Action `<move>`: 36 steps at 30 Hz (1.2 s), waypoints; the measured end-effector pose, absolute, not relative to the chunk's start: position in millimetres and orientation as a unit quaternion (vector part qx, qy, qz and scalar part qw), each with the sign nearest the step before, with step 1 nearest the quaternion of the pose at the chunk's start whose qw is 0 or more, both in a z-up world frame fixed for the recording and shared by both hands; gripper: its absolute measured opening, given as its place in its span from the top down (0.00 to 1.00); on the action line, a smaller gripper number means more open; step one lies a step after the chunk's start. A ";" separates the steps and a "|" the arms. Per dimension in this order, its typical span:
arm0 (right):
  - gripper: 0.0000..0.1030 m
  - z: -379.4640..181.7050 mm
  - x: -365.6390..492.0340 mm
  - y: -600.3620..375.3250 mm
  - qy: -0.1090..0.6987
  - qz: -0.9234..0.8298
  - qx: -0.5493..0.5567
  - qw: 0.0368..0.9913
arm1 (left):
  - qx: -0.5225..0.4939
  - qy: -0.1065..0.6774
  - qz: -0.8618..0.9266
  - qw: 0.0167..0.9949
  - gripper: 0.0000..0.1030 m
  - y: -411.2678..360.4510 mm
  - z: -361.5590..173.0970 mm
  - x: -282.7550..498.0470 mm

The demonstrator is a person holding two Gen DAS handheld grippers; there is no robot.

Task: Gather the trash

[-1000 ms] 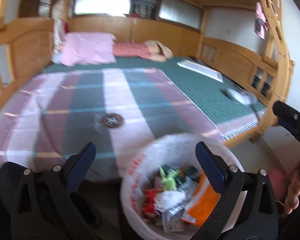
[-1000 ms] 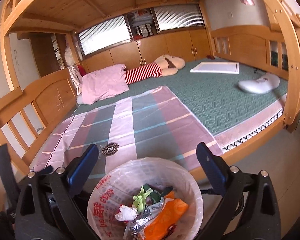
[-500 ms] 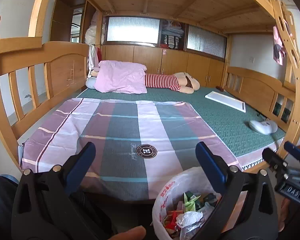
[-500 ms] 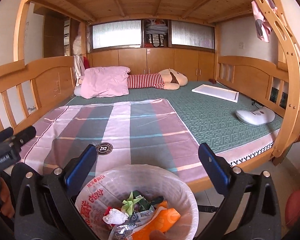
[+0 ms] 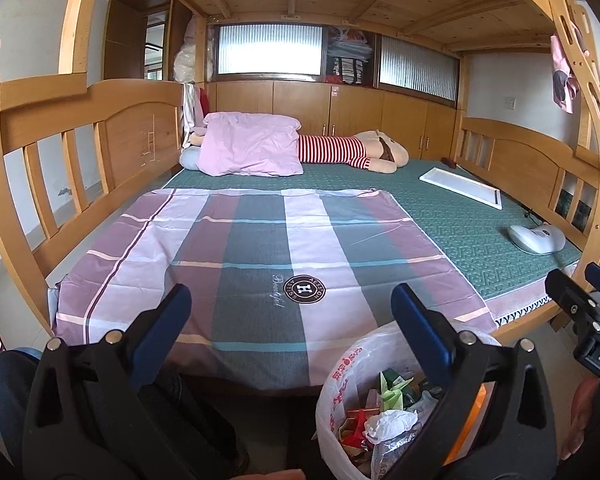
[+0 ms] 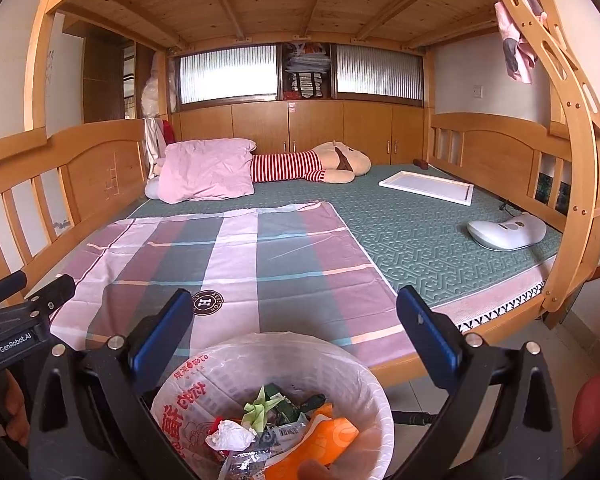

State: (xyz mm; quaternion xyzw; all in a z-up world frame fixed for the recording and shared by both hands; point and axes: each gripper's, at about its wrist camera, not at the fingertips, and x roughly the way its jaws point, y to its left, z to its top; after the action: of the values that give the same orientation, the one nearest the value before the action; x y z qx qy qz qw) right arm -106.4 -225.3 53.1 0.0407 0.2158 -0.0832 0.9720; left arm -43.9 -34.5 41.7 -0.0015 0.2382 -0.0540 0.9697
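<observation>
Both views have risen toward the bed (image 5: 440, 216); both tongs (image 5: 288, 312) (image 6: 292, 316) spread, empty.

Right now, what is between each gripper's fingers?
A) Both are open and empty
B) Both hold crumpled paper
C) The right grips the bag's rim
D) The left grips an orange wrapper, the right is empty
A: the left gripper and the right gripper both stand wide open with nothing between their fingers, and the wrappers lie inside the bag-lined trash bin below them.

left gripper (image 5: 288, 312): risen, now level over the bed (image 5: 460, 216)
trash bin (image 5: 340, 392): lower right of its view
</observation>
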 end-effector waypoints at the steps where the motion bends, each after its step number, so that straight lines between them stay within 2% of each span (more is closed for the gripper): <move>1: 0.04 52.9 -106.3 -225.3 0.216 -0.083 0.041 0.972 | -0.001 0.238 -0.053 0.970 0.04 -34.6 41.7 -44.1; 36: 0.04 48.9 -104.1 -219.5 0.223 -0.084 0.045 0.970 | 0.003 0.252 -0.047 0.967 0.04 -35.8 33.7 -41.8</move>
State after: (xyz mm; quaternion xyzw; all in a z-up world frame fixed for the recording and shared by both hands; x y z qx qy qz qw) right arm -104.1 -219.5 48.9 0.0447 0.2227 -0.0836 0.9703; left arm -41.8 -35.8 33.7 0.0034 0.2515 -0.0468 0.9667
